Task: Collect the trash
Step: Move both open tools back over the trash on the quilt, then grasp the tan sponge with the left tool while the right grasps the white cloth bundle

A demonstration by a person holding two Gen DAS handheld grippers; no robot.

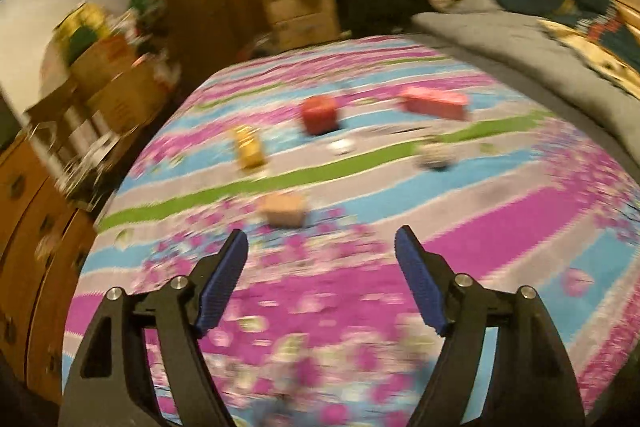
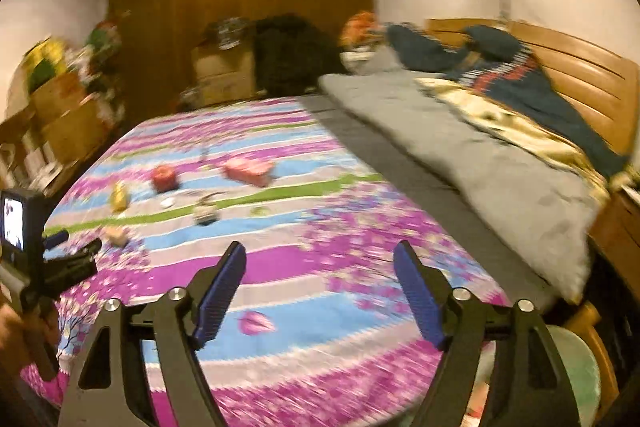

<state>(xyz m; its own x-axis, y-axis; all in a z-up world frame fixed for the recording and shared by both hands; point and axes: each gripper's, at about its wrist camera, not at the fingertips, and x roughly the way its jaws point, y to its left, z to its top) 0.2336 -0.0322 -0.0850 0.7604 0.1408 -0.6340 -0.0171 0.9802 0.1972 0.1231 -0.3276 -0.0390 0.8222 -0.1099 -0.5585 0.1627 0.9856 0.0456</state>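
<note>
Both frames motion-blurred. Left gripper point(image 1: 320, 239) held above the bedspread point(image 1: 500, 211), pitched forward and down; blue fingers point(image 1: 222, 283) spread wide, nothing between them. Right gripper point(image 2: 320, 253) posed the same over the bedspread point(image 2: 320, 311), fingers point(image 2: 418, 293) wide apart, holding nothing.

Trash scattered mid-bed, clear of both grippers. Left wrist view: tan box point(image 1: 283, 209) just beyond the fingertips at 11 o'clock; yellow packet point(image 1: 249, 147) further out at 11; red box point(image 1: 320, 115) at 12; pink box point(image 1: 436, 102) at 1; small white scrap point(image 1: 341, 146) just below the red box; dark-and-cream wrapper point(image 1: 436, 155) at 1, nearer than the pink box.

Right wrist view: same cluster at 10 to 11 o'clock: red box point(image 2: 164, 177), pink box point(image 2: 249, 169), yellow packet point(image 2: 119, 198), wrapper point(image 2: 206, 211), tan box point(image 2: 116, 235).

Left gripper point(image 2: 86, 253) at 9 o'clock in that view, low over the bed edge near the tan box, camera screen lit; finger spread not readable there.

Grey blanket point(image 2: 460, 155) at 1 to 3 o'clock, wooden headboard point(image 2: 580, 67) beyond at 2. Wardrobe point(image 2: 268, 7) at 12.
</note>
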